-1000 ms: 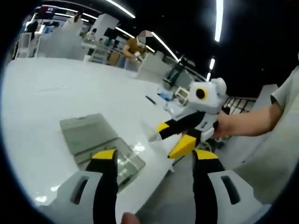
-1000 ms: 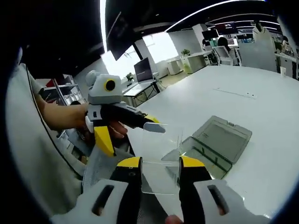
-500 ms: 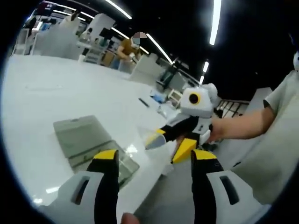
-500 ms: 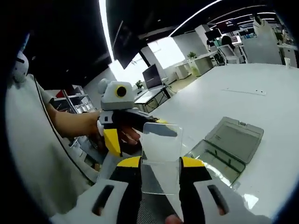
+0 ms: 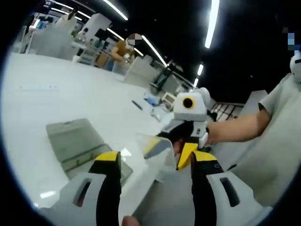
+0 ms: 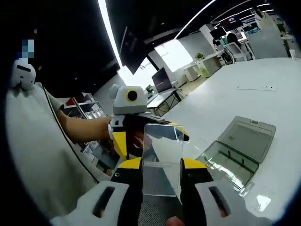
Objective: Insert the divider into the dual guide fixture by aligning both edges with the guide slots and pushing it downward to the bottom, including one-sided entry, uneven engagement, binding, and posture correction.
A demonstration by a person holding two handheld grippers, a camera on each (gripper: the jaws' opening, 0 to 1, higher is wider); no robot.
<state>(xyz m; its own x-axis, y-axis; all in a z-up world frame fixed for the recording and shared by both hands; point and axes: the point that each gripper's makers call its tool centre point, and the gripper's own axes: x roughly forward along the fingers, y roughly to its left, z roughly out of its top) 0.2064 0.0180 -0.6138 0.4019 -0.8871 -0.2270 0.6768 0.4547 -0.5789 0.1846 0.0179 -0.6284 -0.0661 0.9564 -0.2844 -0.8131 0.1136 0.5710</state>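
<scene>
between the right gripper's [image 6: 161, 175] jaws, a clear divider [image 6: 162, 157] is pinched by its lower edge and stands up toward 12 o'clock in the right gripper view. the left gripper [image 6: 149, 133] sits just behind it, reaching in from 9 o'clock. whether its tips touch the panel's top edge i cannot tell. in the left gripper view that gripper's [image 5: 152, 170] own jaws are spread and hold nothing, with the divider [image 5: 157, 149] tilted just ahead of them.

the open clear fixture case [image 6: 240, 153] lies on the white tabletop [image 6: 263, 96] at about 4 o'clock, well apart from the divider, so insertion has not started.

to do this step well, i'd judge the panel should be carried over the case's shallow tray and squared to its slots before lowering. the free gripper could steady the far edge. enter both edges level; if one side catches, ease back and straighten rather than force it.
</scene>
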